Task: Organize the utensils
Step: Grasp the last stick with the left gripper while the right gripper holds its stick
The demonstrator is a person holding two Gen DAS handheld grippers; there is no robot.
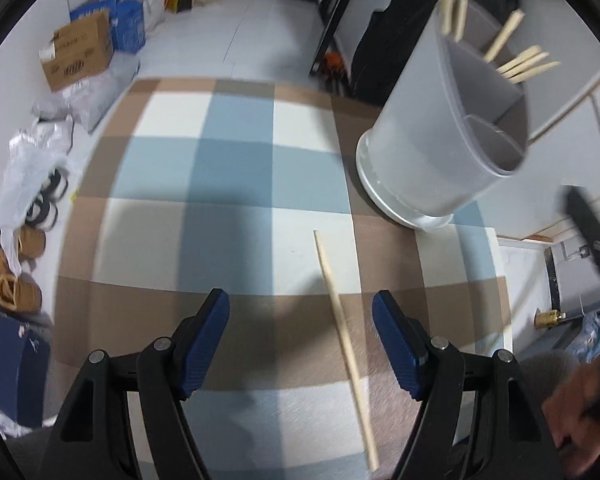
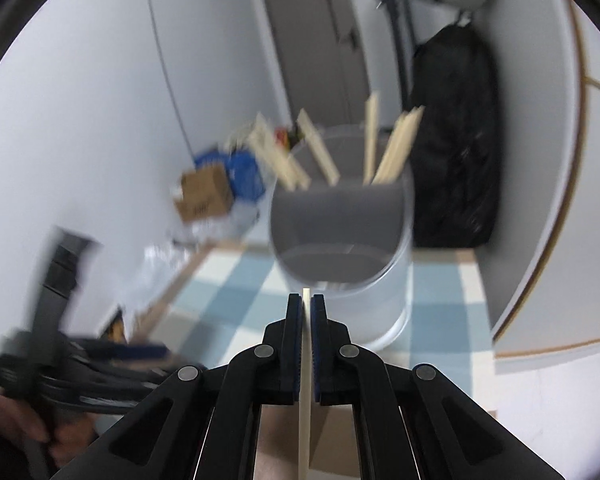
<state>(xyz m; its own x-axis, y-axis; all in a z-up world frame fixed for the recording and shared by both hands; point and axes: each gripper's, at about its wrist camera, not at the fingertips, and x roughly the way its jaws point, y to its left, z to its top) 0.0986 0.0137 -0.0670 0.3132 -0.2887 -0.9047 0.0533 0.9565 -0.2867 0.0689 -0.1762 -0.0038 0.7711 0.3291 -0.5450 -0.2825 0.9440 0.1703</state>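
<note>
A grey utensil holder [image 1: 444, 136] with inner dividers stands at the right of the checked mat [image 1: 236, 184]; several wooden chopsticks lean in it. One wooden chopstick [image 1: 346, 344] lies on the mat between the fingers of my left gripper [image 1: 300, 340], which hangs open above it without touching. In the right wrist view my right gripper [image 2: 306, 308] is shut on a thin wooden chopstick [image 2: 305, 380], its tip just short of the holder [image 2: 340, 240]. The left gripper [image 2: 112, 360] and the hand on it show blurred at the lower left.
Cardboard boxes [image 1: 78, 52], plastic bags [image 1: 32, 160] and a blue shoe box [image 1: 4, 360] crowd the floor left of the table. A black bag [image 2: 452, 140] hangs by the wall behind the holder. A grey door [image 2: 312, 40] is at the back.
</note>
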